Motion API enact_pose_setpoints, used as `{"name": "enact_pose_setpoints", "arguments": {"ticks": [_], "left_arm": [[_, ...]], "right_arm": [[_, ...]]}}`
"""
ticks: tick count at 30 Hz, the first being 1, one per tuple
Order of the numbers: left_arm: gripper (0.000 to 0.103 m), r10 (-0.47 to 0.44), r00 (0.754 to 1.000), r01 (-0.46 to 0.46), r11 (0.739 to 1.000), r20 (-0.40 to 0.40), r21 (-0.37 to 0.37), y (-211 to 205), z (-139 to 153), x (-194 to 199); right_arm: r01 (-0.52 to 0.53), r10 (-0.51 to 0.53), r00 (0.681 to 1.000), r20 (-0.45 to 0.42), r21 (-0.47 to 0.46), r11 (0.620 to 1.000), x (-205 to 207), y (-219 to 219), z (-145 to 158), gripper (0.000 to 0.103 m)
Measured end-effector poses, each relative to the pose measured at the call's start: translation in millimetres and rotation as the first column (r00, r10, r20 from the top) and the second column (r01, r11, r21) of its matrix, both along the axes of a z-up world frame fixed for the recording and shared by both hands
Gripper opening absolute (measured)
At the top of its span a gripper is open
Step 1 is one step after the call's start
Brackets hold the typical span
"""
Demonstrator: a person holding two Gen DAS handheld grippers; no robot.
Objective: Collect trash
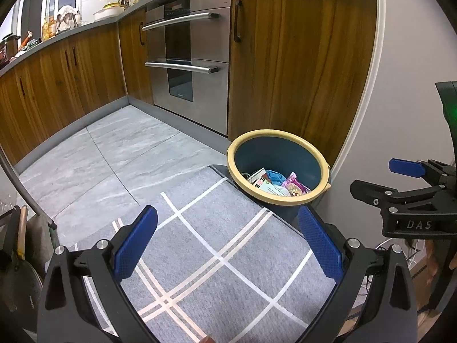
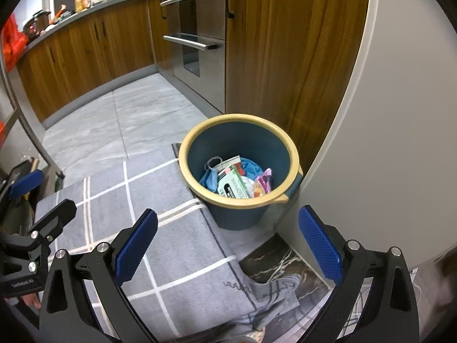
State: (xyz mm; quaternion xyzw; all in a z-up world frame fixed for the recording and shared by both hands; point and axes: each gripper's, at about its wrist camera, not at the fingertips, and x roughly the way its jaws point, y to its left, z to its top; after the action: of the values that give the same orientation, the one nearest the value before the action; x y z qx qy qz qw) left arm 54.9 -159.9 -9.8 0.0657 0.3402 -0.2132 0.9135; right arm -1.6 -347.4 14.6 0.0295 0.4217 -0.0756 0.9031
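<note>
A kitchen with brown wood cupboards and a grey tile floor (image 1: 120,154). The round blue plastic bin with a yellow rim (image 2: 197,137) stands on the floor, touching the grey checked mat (image 2: 171,245). Wrappers and paper trash (image 2: 237,180) lie inside the bin. The left gripper (image 1: 227,243) and right gripper (image 2: 228,241), both near the bin, are wide open and empty. A clumsy push could tip the bin and spill the trash.

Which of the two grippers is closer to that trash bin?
Right, probably. The right gripper hangs open just in front of the bin; the left gripper, also open, sits farther back over the mat.
</note>
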Motion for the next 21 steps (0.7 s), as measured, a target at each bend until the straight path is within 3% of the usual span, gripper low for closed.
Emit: {"name": "enact_pose_setpoints", "arguments": {"ticks": [21], "left_arm": [[0.097, -0.013, 1.0, 0.012, 1.0, -0.006, -0.007, -2.3, -0.6, -3.5]], "right_arm": [[-0.001, 0.001, 1.0, -0.001, 0.0, 1.0, 0.3, -0.3, -0.3, 0.098]]}}
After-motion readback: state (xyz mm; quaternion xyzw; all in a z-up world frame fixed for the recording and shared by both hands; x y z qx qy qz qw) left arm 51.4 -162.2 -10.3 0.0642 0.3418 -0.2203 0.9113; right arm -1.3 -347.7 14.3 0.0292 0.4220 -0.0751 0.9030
